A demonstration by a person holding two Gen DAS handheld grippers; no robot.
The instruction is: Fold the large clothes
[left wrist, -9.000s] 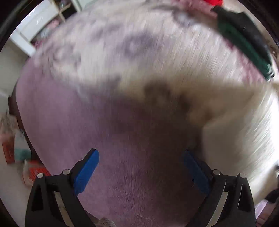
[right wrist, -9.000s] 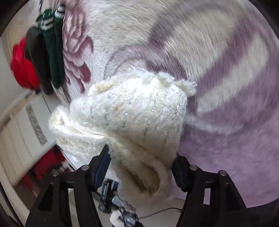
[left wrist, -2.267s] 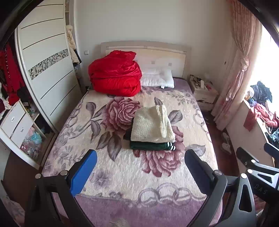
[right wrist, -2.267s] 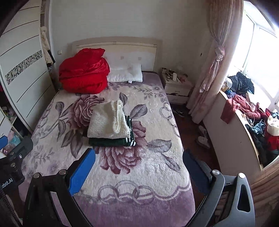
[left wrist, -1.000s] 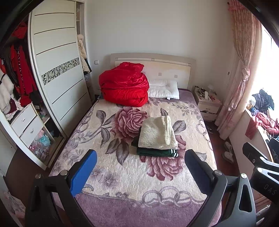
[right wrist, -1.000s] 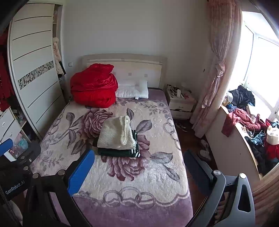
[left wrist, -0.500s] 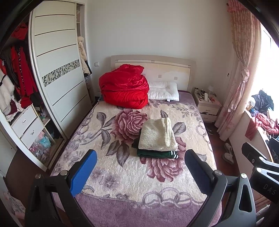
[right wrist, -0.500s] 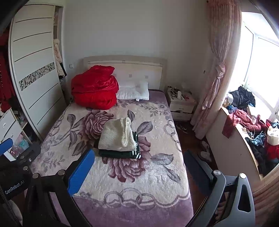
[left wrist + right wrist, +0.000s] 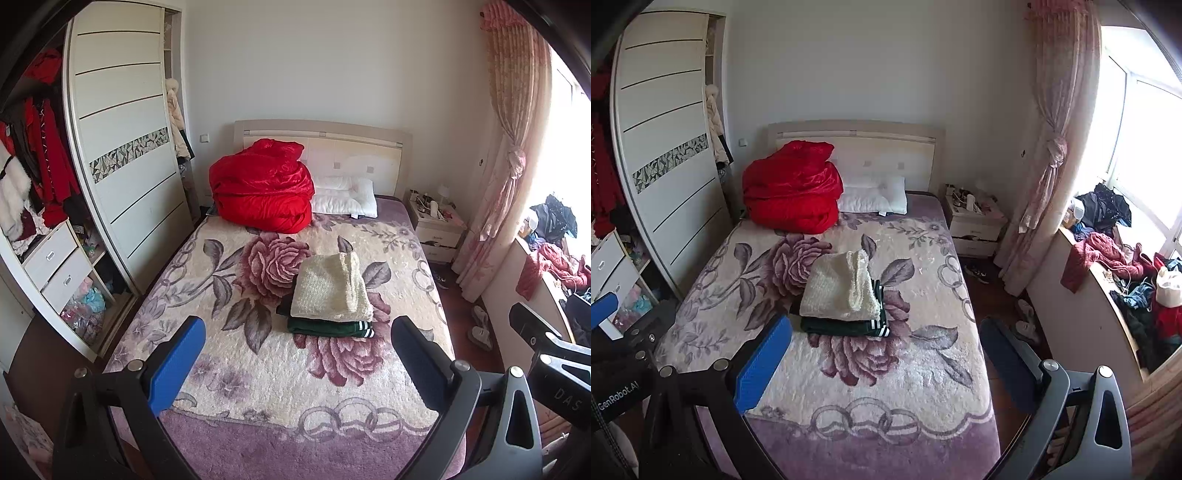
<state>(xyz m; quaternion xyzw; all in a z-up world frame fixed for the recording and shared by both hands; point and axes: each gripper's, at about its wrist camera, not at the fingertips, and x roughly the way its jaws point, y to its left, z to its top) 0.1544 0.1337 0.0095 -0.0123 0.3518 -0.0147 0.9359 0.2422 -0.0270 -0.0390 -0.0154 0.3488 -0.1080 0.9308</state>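
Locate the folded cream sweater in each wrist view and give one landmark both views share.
Left wrist view: the cream sweater lies just right of centre, on top of a folded green garment on the bed.
Right wrist view: the same sweater sits left of centre, on that green garment.
Shared landmark: the red quilt bundled by the headboard, behind and left of the stack in both.

"GenRobot.AI" reads white on the left gripper (image 9: 617, 391) body; "DAS", partly cut off, shows on the right gripper (image 9: 565, 393) body.
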